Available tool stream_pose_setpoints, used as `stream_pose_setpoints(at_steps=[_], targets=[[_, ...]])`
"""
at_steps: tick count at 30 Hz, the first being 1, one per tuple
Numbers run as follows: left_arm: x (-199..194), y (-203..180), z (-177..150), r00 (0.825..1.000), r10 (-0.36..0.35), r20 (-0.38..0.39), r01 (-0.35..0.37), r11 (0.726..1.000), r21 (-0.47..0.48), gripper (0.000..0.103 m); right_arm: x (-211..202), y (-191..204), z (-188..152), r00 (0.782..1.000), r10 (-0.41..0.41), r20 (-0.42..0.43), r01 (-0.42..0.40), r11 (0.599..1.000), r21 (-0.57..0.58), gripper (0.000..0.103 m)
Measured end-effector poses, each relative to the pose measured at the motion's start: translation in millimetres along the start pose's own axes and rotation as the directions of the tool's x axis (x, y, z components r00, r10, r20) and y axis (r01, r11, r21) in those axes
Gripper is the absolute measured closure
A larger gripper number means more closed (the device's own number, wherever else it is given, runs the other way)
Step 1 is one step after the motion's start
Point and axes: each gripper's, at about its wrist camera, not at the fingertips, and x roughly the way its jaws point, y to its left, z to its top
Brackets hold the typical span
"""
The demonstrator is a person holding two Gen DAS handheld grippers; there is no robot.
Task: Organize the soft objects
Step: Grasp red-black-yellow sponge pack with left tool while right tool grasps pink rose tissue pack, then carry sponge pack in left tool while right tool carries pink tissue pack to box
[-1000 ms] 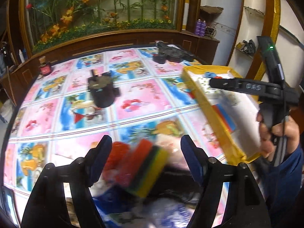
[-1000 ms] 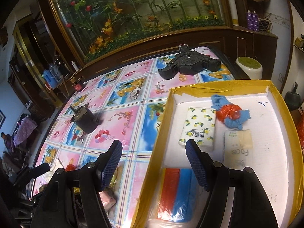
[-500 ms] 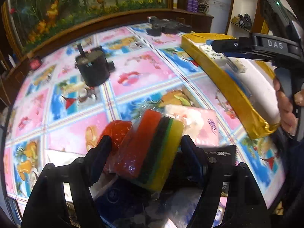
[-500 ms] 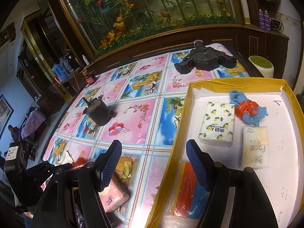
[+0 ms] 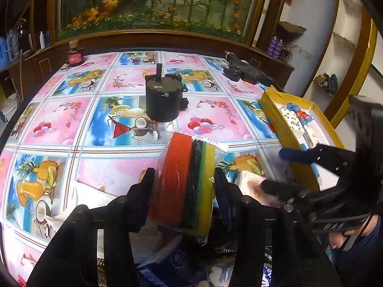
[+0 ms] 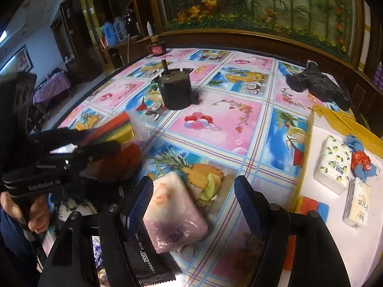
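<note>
A wrapped stack of red, black, green and yellow sponges [image 5: 182, 157] stands tilted at the near edge of the table. My left gripper [image 5: 183, 175] has its jaws closing, and both pads press on the stack's sides. The right wrist view shows the same stack [image 6: 115, 129] in the left gripper [image 6: 95, 141]. Over a pink tissue pack [image 6: 172, 212] my right gripper [image 6: 192, 186] stands open, its left finger beside the pack. At the right is a yellow tray [image 6: 335, 117] holding a lemon-print tissue pack [image 6: 332, 165], a blue and red cloth [image 6: 361, 162] and a red-blue sponge pack [image 6: 311, 208].
A black motor [image 5: 162, 100] stands mid-table and a black gadget [image 5: 246, 71] lies at the back right. A dark bottle [image 5: 75, 56] is at the far left edge. A black packet [image 6: 148, 258], a white cloth [image 5: 88, 196] and other packets crowd the near edge.
My left gripper came down around the sponge stack and narrowed onto it. My right gripper swung left from above the tray to above the pink tissue pack.
</note>
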Motion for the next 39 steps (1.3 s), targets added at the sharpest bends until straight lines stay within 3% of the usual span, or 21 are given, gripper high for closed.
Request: stream_pose_setpoints(at_steps=[7,11,18,21,22,24,29,39], targets=[[-6.1,-9.6,-0.5,1.000,-0.011,0.018,0.010,0.999,0.040,0.057,29.8,33.5,-0.8,0.995,-0.066,-0.080,0.057,0.991,-0.120,0.034],[-9.2,-10.0,0.2,0.999,-0.023,0.028,0.022,0.999,0.038,0.057,39.3,45.5,-4.0,0.990,-0.096,-0.106,0.077,0.982,-0.173,0.027],[-10.1,-9.2,0.1,0.999,-0.029,0.028,0.028,0.999,0.032,0.057,38.4,48.5,-7.2,0.991,-0.044,-0.129,0.018,0.981,-0.193,0.027],[-10.4,-9.5,0.2,0.999,-0.028,0.029,0.027,0.999,0.033,0.057,48.0,49.9,-11.5,0.983,-0.103,-0.152,0.068,0.974,-0.218,0.034],[-10.4,-9.6,0.2,0.999,-0.029,0.030,0.028,0.999,0.033,0.057,50.9,47.2,-11.4,0.980,-0.111,-0.163,0.076,0.975,-0.206,0.045],[-10.6,-10.2,0.1,0.999,-0.029,0.033,0.028,0.999,0.036,0.057,53.9,41.1,-11.0,0.979,-0.101,-0.179,0.071,0.984,-0.166,0.047],[-13.8,-13.5,0.1,0.998,-0.021,0.057,0.018,0.999,0.050,0.057,44.9,33.6,-5.7,0.989,-0.065,-0.136,0.052,0.994,-0.097,0.047],[-23.6,-38.1,-7.7,0.985,0.042,0.165,-0.066,0.988,0.142,0.057,5.3,7.4,-3.2,0.997,-0.078,0.022,0.077,0.996,0.034,0.047]])
